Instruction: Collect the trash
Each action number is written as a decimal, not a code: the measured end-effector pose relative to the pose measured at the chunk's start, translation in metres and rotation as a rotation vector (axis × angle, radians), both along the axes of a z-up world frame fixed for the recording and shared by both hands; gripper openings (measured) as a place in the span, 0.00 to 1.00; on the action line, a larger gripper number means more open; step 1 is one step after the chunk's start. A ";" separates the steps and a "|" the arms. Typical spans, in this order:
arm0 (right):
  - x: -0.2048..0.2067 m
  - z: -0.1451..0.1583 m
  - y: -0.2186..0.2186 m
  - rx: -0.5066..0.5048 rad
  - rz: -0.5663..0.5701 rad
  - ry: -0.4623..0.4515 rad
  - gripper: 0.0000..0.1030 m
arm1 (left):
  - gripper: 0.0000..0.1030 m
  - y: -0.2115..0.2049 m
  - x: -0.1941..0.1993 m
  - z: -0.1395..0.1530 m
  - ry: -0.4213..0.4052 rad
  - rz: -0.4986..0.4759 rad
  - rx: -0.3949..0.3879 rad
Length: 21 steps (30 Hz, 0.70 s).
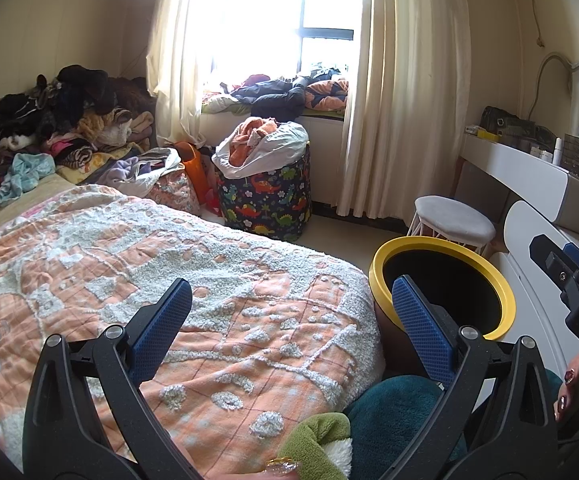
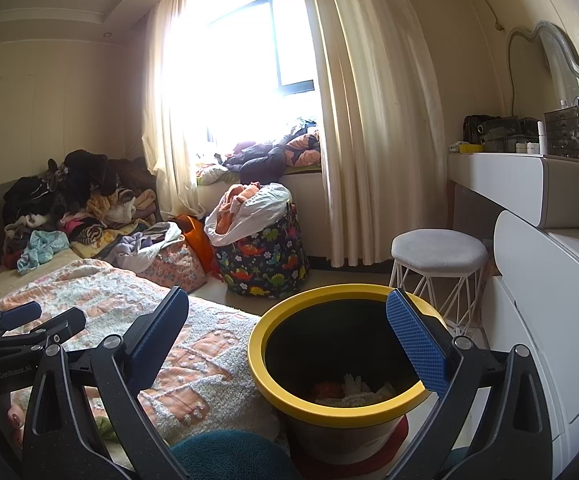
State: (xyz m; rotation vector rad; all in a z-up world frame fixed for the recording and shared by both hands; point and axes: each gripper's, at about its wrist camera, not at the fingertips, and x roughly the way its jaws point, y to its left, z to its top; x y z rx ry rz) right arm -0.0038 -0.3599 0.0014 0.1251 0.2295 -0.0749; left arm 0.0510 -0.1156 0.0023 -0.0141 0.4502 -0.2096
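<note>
A black trash bin with a yellow rim (image 2: pixel 258 364) stands on the floor between the bed and the white dresser. Crumpled white paper and something orange (image 2: pixel 349 390) lie at its bottom. My right gripper (image 2: pixel 288 300) is open and empty, held just above and in front of the bin's mouth. My left gripper (image 1: pixel 292 292) is also open and empty, hovering over the orange-and-white blanket (image 1: pixel 209 300) at the bed's near corner, with the bin's rim (image 1: pixel 429 242) to its right. Each gripper shows at the edge of the other's view.
A white stool (image 2: pixel 437 250) stands behind the bin. A dinosaur-print hamper (image 2: pixel 265 264) stuffed with laundry sits by the curtain (image 2: pixel 369 140). Clothes are piled at the bed's far end (image 1: pixel 61 120). The white dresser (image 2: pixel 549 320) is close on the right.
</note>
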 end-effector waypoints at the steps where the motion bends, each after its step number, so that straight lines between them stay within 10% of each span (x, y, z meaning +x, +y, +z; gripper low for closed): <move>1: 0.000 0.000 0.000 0.000 -0.001 -0.001 0.94 | 0.89 0.000 0.000 0.000 0.000 0.000 0.001; 21: 0.001 0.000 -0.001 0.002 0.001 0.002 0.94 | 0.89 0.004 0.001 -0.004 0.012 0.018 -0.002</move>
